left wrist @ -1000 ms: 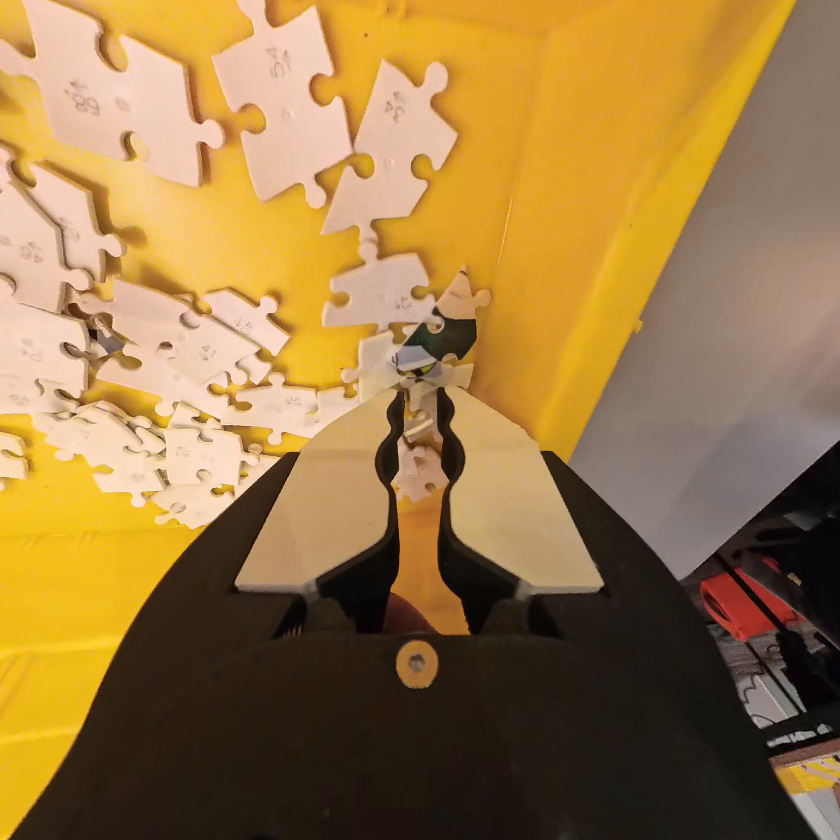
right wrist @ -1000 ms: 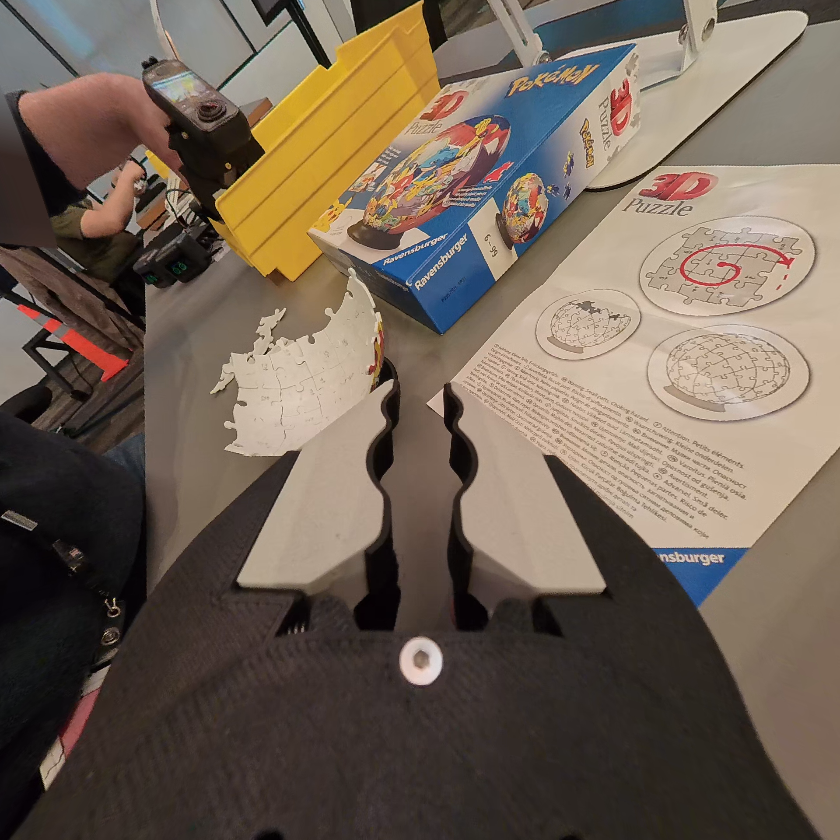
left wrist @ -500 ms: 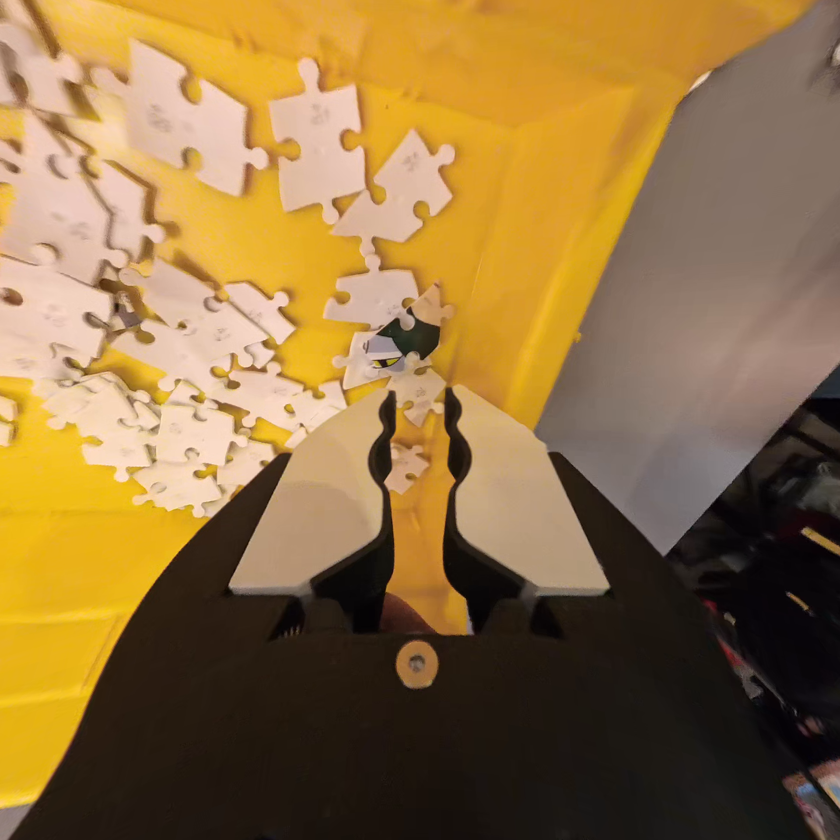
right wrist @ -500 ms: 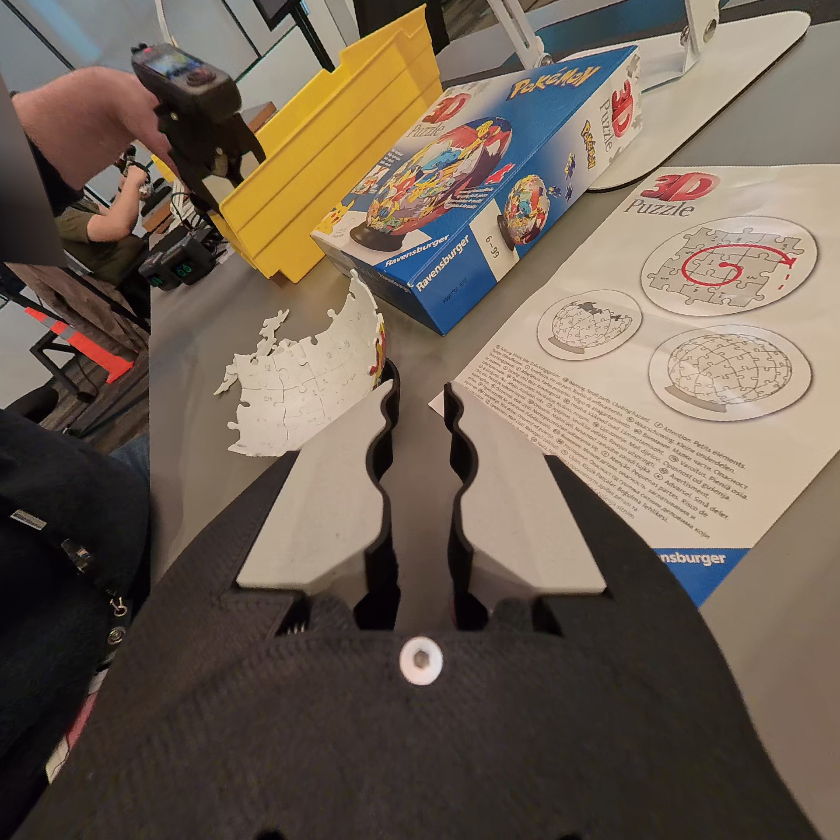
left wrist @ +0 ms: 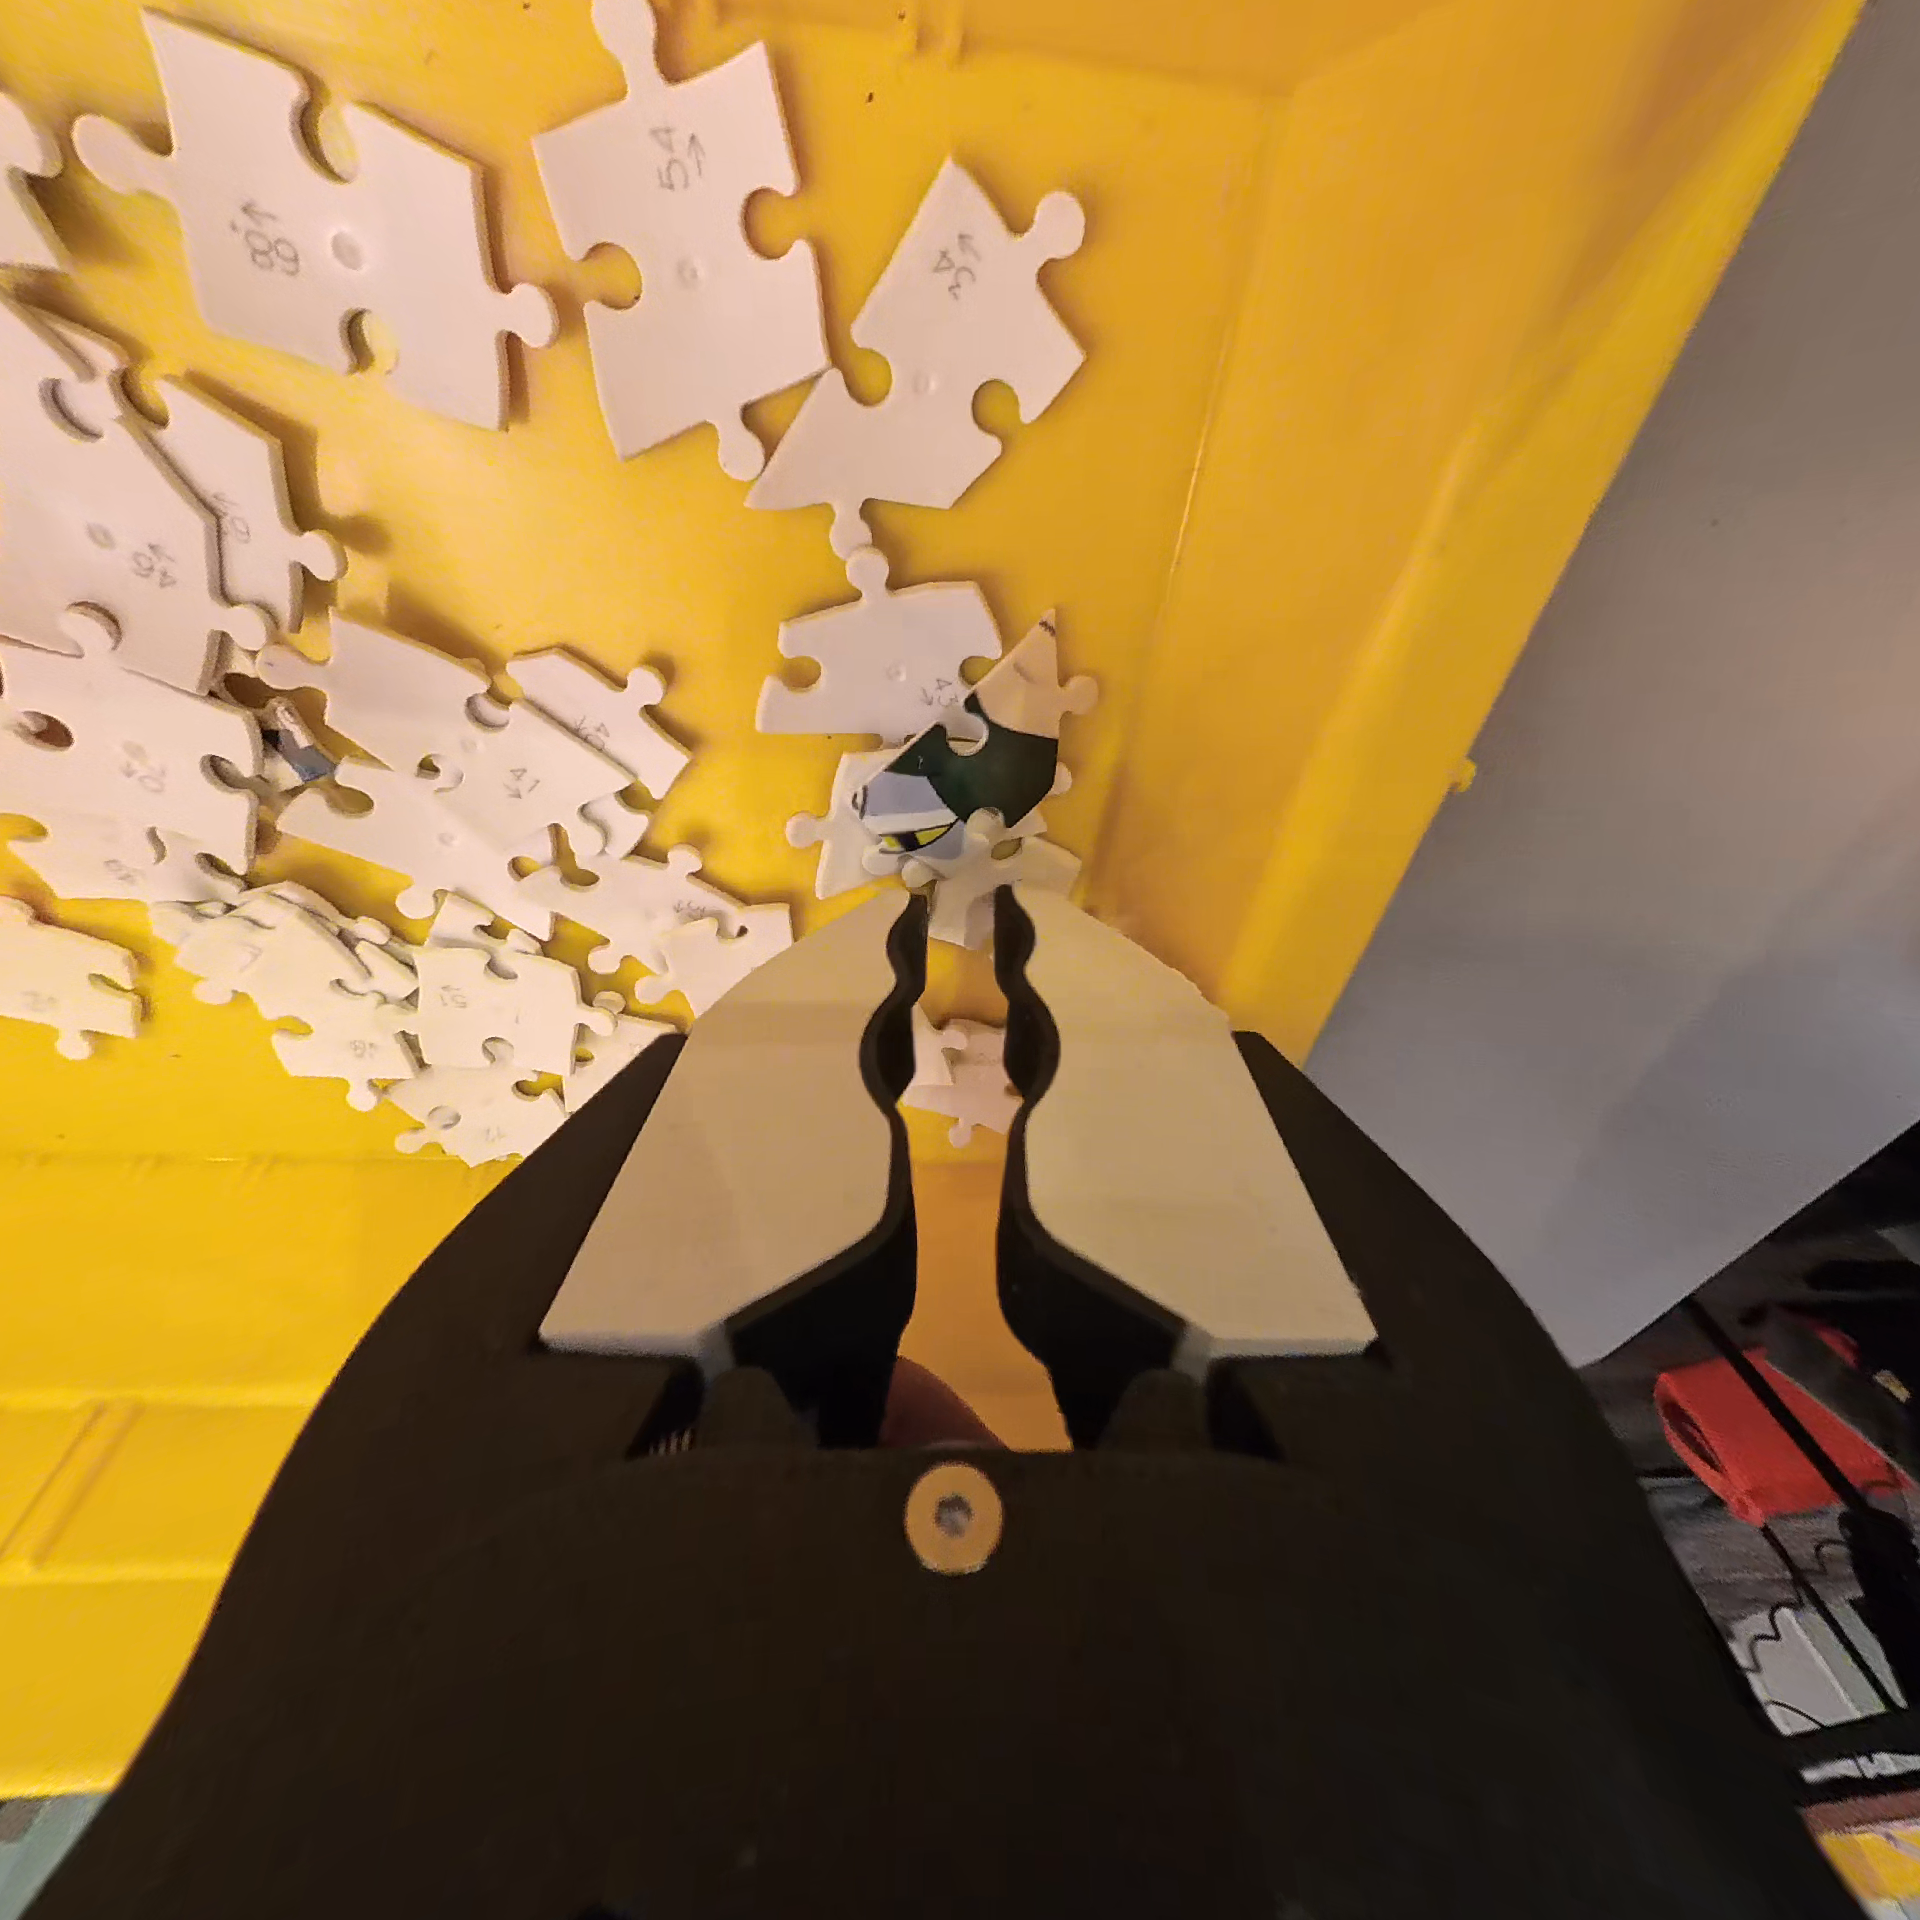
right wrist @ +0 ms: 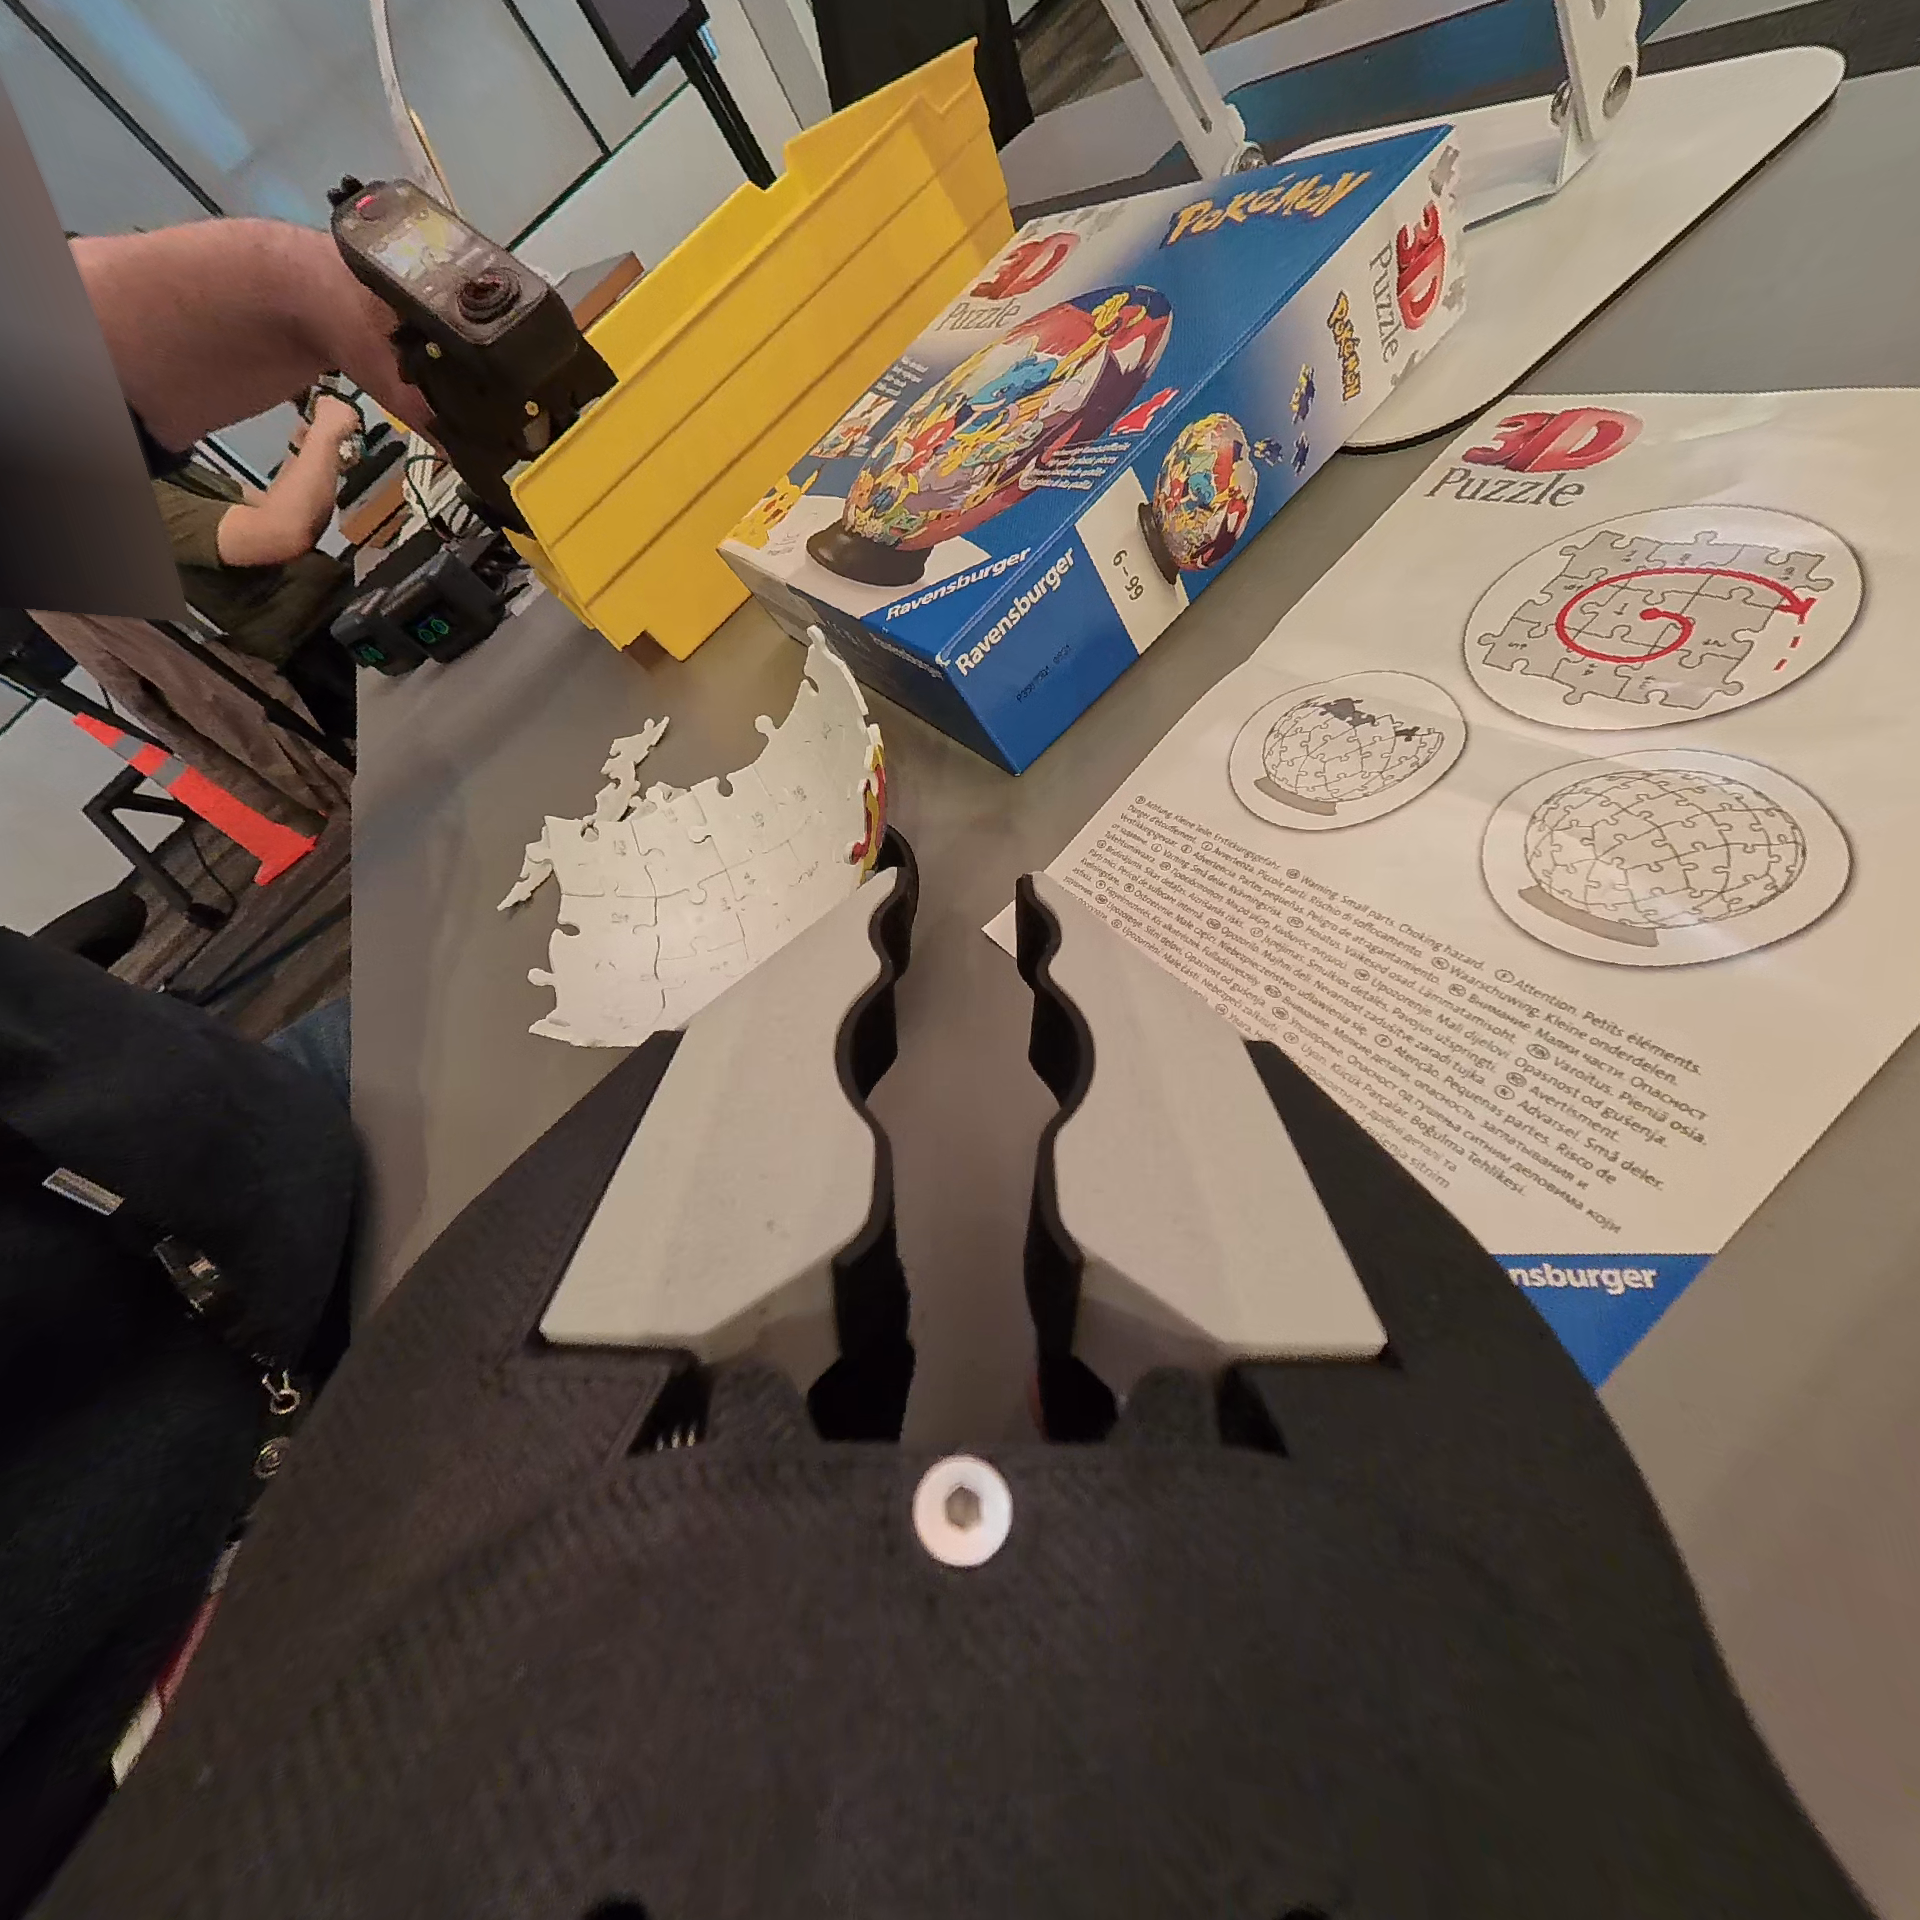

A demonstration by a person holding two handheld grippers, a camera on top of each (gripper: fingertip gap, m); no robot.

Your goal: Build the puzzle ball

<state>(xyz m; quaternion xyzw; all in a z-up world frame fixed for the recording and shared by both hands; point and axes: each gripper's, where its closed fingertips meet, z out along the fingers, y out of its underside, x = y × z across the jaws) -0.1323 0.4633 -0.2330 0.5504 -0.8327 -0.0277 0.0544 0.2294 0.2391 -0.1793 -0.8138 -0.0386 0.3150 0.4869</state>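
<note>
My left gripper [left wrist: 954, 909] is down in the corner of a yellow bin [left wrist: 1247, 520]. Its tips are closed on a small white puzzle piece [left wrist: 961, 923] in a pile. A piece with a dark green print [left wrist: 987, 774] lies face up just beyond the tips. Many loose white pieces [left wrist: 675, 260] lie face down on the bin floor. In the right wrist view my right gripper [right wrist: 961, 894] is open and empty, low over the grey table [right wrist: 468, 779]. The partly built white ball shell [right wrist: 707, 883] lies just left of its tips. The left gripper [right wrist: 468, 322] shows at the bin [right wrist: 748, 416].
A blue puzzle box [right wrist: 1122, 416] lies beyond the shell, with an instruction sheet [right wrist: 1558, 831] to the right. A white stand base [right wrist: 1610, 208] sits at the back right. A person's arm [right wrist: 208, 312] reaches in from the left. The bin wall is close right of the left gripper.
The left gripper lifted and opened half a second ago; now it is back down in the bin corner with its jaws narrowed on the white piece. The right gripper has not moved.
</note>
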